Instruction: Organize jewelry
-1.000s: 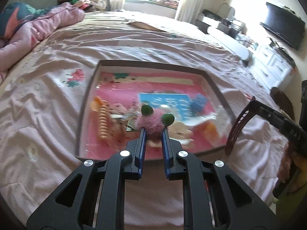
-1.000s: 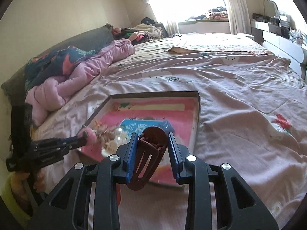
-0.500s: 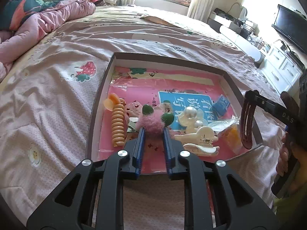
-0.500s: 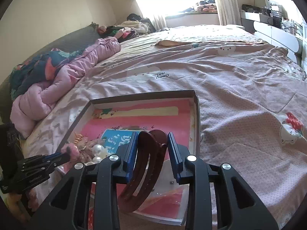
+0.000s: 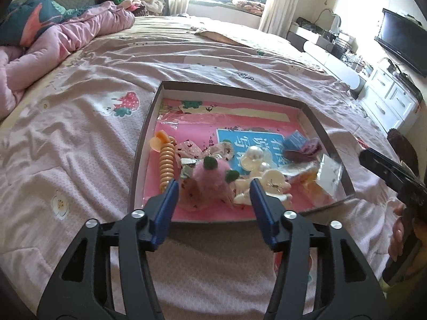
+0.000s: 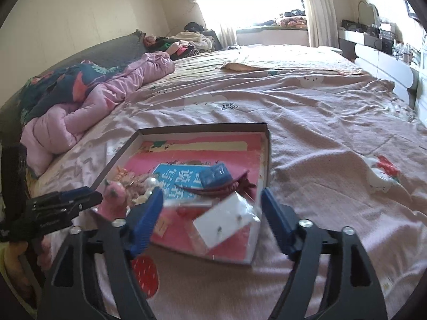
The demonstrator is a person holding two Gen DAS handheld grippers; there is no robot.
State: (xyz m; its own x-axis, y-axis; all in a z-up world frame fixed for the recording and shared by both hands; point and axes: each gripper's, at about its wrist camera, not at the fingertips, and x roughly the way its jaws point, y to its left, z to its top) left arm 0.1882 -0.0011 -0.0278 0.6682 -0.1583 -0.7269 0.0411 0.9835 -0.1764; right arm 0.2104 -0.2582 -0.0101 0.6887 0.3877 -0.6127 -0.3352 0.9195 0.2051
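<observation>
Left wrist view: left gripper (image 5: 213,190), jaws just opening, has released the pink pompom (image 5: 212,177) between its fingers; right gripper (image 6: 212,200), likewise opening, released the brown clip (image 6: 226,186) just ahead.

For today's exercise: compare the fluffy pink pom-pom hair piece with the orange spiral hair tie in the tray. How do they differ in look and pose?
1. The pink pom-pom is fuzzy and rounded; the orange spiral hair tie is smooth and ribbed.
2. The pom-pom carries two dark green balls; the hair tie is plain orange.
3. The pom-pom sits as a clump; the hair tie lies stretched lengthwise near the tray's left wall.

Both lie in the tray, gripped by neither gripper.
</observation>
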